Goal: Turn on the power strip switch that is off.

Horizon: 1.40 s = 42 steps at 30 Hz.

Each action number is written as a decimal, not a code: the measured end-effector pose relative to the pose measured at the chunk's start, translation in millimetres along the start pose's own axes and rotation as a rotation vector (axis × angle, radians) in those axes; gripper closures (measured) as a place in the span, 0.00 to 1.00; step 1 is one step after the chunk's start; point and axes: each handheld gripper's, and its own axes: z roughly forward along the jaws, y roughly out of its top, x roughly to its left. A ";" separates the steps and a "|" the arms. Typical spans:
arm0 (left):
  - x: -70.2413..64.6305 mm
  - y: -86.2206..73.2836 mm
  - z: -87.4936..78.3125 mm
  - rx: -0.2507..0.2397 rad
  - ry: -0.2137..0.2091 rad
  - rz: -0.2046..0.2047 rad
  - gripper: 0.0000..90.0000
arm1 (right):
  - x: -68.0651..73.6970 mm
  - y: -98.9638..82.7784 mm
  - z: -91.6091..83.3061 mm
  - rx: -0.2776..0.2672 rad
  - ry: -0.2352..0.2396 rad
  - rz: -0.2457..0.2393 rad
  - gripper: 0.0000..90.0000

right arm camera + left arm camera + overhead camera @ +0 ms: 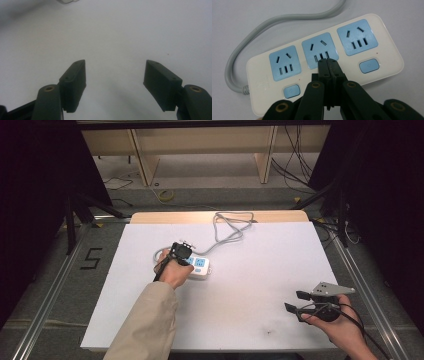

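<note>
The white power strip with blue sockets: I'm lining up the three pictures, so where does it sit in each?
High view: white power strip with blue sockets left of centre, under the left gripper.
Left gripper view: it spans the frame.
Right gripper view: I cannot tell.
Shared landmark: its grey cable.

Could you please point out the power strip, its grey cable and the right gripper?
power strip (pixel 387 53): left gripper view, bare white casing at its right end.
grey cable (pixel 223 238): high view, mid-run.
right gripper (pixel 115 75): right gripper view, midway between open fingers.
</note>
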 end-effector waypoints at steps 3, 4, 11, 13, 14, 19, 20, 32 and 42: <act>2.1 -1.8 -1.8 -0.018 -0.001 -0.011 1.00 | -0.4 0.0 0.0 -0.002 0.000 0.000 0.39; 2.9 -1.9 -2.9 -0.023 0.001 -0.013 1.00 | -0.6 0.0 0.4 -0.001 -0.001 0.001 0.39; 6.9 -1.9 -10.0 -0.064 -0.001 -0.025 0.95 | -0.8 0.3 1.1 0.000 0.000 0.002 0.39; 8.3 -2.9 -11.1 -0.068 -0.003 -0.032 0.93 | -1.0 0.2 1.1 0.001 0.000 0.003 0.39; 9.2 -3.3 -12.1 -0.072 0.004 -0.032 0.93 | -0.9 0.1 1.0 0.001 0.000 0.003 0.39; 11.6 -4.4 -18.3 -0.097 -0.001 -0.042 0.86 | -0.7 0.0 1.5 0.002 0.002 0.004 0.39; 12.0 -4.8 -18.9 -0.107 0.000 -0.050 0.84 | -0.7 0.0 1.6 0.001 0.002 0.004 0.39; 13.4 -8.9 -30.1 -0.123 0.001 -0.133 0.41 | -0.8 0.8 1.8 0.004 0.002 0.002 0.39; 4.5 -12.7 -38.0 -0.174 -0.101 -0.120 0.27 | -1.9 1.0 0.1 -0.003 -0.002 0.004 0.38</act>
